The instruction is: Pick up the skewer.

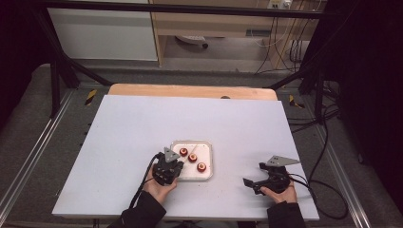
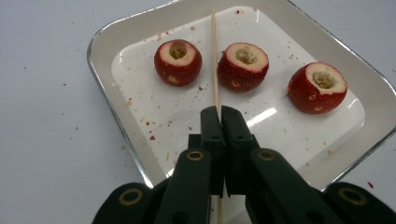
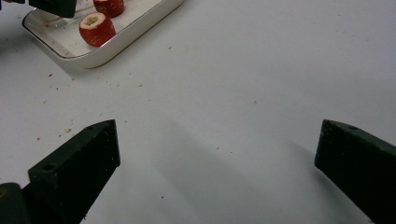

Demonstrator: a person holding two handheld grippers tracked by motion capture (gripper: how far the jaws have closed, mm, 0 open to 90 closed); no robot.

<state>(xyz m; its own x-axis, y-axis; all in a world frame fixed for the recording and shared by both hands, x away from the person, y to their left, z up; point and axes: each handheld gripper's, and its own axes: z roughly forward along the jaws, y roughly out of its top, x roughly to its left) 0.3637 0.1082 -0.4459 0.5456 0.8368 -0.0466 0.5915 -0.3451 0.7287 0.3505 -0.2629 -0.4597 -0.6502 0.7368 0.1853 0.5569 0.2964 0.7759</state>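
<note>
A white tray (image 1: 208,161) (image 2: 112,42) (image 3: 135,28) near the table's front middle holds three cored red fruits (image 1: 192,157) (image 2: 243,66) and a thin wooden skewer (image 2: 215,60) (image 1: 194,150) lying between two of them. My left gripper (image 2: 220,112) (image 1: 178,165) reaches over the tray's near left edge, shut on the skewer's near end. The right gripper (image 1: 254,183) (image 3: 217,149) hovers over bare table to the right of the tray, open and empty. Two of the fruits (image 3: 96,29) lie in the tray at the top left of the right gripper view.
The pale grey tabletop (image 1: 142,128) is speckled with small red crumbs around the tray. Cables (image 1: 328,190) trail off the right side. A wooden strip (image 1: 190,90) runs along the table's far edge, with black frame bars beyond it.
</note>
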